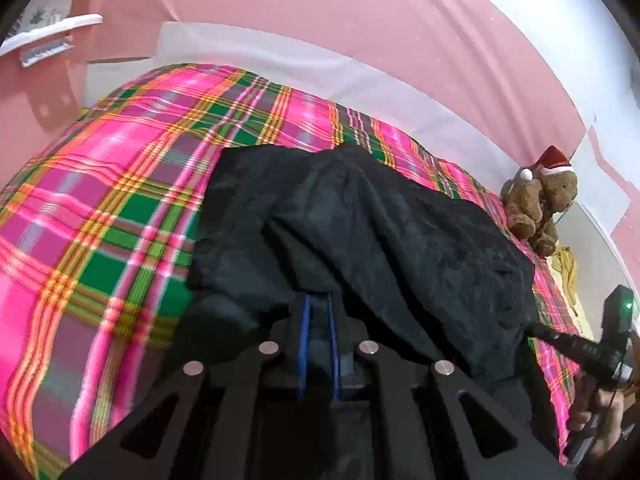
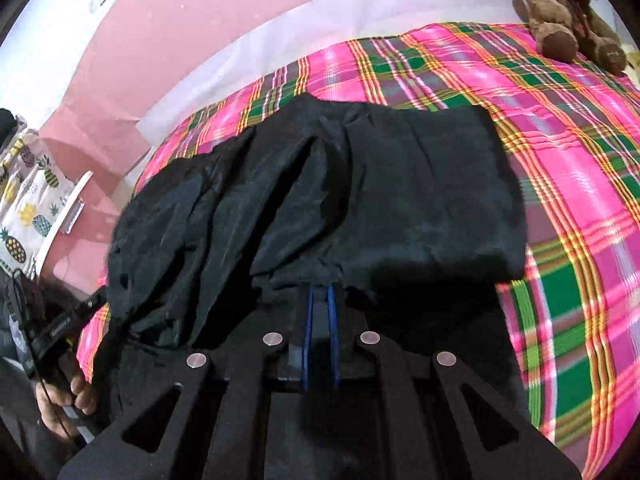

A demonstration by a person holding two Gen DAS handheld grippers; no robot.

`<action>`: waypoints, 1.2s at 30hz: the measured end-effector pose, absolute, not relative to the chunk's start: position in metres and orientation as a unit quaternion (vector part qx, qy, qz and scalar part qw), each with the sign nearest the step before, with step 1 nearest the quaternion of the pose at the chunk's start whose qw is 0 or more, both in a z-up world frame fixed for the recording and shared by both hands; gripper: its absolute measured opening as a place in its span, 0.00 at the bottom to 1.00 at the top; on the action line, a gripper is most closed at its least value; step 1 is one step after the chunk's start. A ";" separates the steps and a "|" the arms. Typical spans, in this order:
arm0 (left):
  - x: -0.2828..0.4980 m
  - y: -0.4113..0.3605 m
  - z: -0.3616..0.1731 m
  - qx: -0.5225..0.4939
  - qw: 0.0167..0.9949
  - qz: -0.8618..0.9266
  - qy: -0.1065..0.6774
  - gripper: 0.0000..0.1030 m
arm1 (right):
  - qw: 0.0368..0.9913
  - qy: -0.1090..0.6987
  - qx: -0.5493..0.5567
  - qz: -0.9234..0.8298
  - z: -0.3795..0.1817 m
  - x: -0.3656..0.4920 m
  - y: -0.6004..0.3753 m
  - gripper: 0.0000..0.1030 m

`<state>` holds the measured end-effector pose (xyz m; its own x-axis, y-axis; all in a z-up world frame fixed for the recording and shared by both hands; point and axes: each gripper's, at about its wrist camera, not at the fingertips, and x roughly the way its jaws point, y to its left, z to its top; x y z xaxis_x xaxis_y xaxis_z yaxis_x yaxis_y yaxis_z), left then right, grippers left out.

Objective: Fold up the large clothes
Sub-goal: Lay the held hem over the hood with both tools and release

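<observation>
A large black garment (image 1: 380,232) lies rumpled on a bed with a pink, green and yellow plaid cover (image 1: 112,184). My left gripper (image 1: 318,300) is shut on the garment's near edge, its blue pads pinching the cloth. In the right wrist view the same garment (image 2: 400,184) spreads across the plaid cover (image 2: 580,160); my right gripper (image 2: 320,290) is shut on its near edge too. The right gripper and hand show at the lower right of the left view (image 1: 592,356). The left gripper and hand show at the lower left of the right view (image 2: 64,344).
A brown teddy bear with a red Santa hat (image 1: 540,204) sits at the bed's far right corner, also in the right view (image 2: 568,16). A pink and white wall (image 1: 320,12) backs the bed. A white shelf (image 1: 52,32) and pineapple-print cloth (image 2: 28,208) hang at the left.
</observation>
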<state>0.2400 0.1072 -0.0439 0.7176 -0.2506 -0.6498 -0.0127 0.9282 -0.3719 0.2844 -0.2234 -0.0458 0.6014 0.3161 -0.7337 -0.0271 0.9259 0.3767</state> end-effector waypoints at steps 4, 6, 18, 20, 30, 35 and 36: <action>0.239 0.098 -0.019 -0.165 0.921 -0.078 0.344 0.10 | 0.892 0.414 0.150 0.100 -0.028 0.281 -0.215 0.11; 0.251 0.085 -0.004 -0.152 0.928 -0.096 0.328 0.20 | 0.899 0.401 0.135 0.114 -0.016 0.287 -0.202 0.12; 0.284 0.048 -0.090 -0.147 0.892 -0.135 0.405 0.32 | 0.874 0.458 0.062 0.147 -0.087 0.331 -0.146 0.18; 0.287 0.045 -0.088 -0.141 0.891 -0.131 0.411 0.32 | 0.875 0.458 0.060 0.144 -0.095 0.333 -0.145 0.18; 0.253 0.018 -0.056 -0.105 0.894 -0.176 0.399 0.32 | 0.891 0.425 0.042 0.152 -0.048 0.296 -0.139 0.18; 0.271 0.018 -0.089 -0.149 0.870 -0.172 0.438 0.33 | 0.868 0.473 0.028 0.150 -0.087 0.314 -0.129 0.18; 0.272 0.018 -0.089 -0.152 0.869 -0.173 0.438 0.33 | 0.867 0.472 0.039 0.153 -0.093 0.316 -0.133 0.19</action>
<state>0.2722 0.0185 -0.0892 0.5572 -0.4331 -0.7085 0.1672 0.8943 -0.4151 0.3159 -0.1334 -0.0933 0.5072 0.3015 -0.8074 -0.2278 0.9504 0.2117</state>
